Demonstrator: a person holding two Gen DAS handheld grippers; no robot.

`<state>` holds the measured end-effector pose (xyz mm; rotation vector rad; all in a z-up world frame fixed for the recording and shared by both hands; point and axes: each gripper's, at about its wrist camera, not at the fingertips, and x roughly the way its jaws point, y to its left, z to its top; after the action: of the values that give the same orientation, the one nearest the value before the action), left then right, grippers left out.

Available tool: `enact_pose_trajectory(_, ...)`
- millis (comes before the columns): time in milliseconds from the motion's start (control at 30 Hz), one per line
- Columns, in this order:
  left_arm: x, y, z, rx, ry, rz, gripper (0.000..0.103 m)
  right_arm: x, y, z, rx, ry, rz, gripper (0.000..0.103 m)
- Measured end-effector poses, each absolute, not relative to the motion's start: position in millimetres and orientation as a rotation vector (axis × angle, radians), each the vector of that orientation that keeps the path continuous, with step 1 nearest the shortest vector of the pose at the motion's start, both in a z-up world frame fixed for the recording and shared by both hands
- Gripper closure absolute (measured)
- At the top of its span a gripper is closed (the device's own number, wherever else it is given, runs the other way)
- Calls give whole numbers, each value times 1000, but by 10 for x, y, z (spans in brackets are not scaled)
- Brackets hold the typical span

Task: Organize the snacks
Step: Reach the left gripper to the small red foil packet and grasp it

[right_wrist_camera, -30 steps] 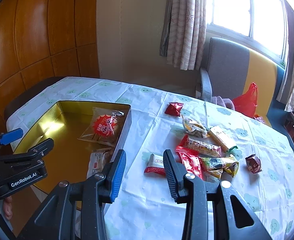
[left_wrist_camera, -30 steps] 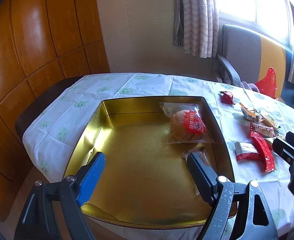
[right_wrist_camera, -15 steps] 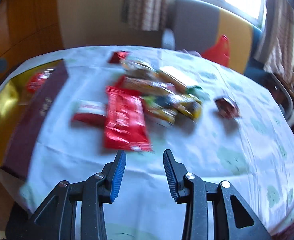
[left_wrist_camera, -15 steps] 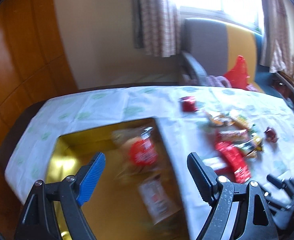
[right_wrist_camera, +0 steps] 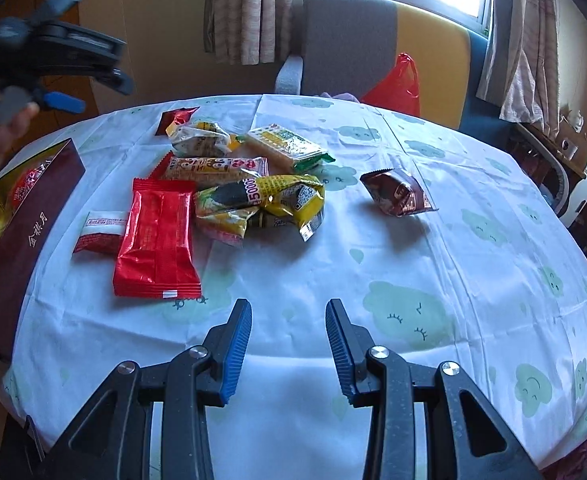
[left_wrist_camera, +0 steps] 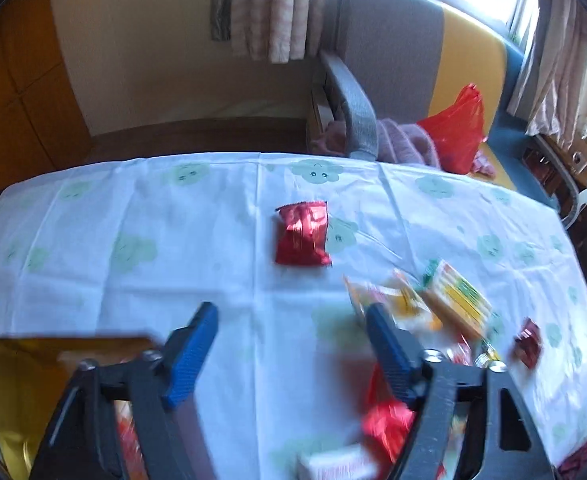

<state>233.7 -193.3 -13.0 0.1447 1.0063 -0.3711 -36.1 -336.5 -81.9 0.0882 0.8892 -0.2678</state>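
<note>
Swinging away from the gold tin [left_wrist_camera: 21,376], your left gripper [left_wrist_camera: 291,320] has just been narrowing, jaws apart and empty, aimed at the small red packet [left_wrist_camera: 302,235] at twelve o'clock. Your right gripper [right_wrist_camera: 288,316] hangs part-open (nothing held) over the surface [right_wrist_camera: 433,264], the snack pile [right_wrist_camera: 229,184] at eleven. The left view is blurred, the tin cut off.

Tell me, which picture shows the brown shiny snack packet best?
The right wrist view. There the brown snack packet lies sharp and whole on the tablecloth, apart from the snack pile. The left wrist view shows it only as a small blurry dark-red shape near the right edge, too smeared to make out.
</note>
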Motion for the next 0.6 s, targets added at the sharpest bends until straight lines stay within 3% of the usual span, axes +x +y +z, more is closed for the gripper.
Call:
enact_pose_trajectory(400,3214,-2365,-678,153,1102,-337,35,-257,-3614,-850,136,873,-258,64)
enact_pose_trajectory(500,3286,-2441,-799,173,1127,-346,62,-251,-3639,-886,143,880,-257,64)
enact_pose_trajectory(600,3202,-2406,-784,155,1113,-353,65,-265,-3660,-909,155,883,-253,64)
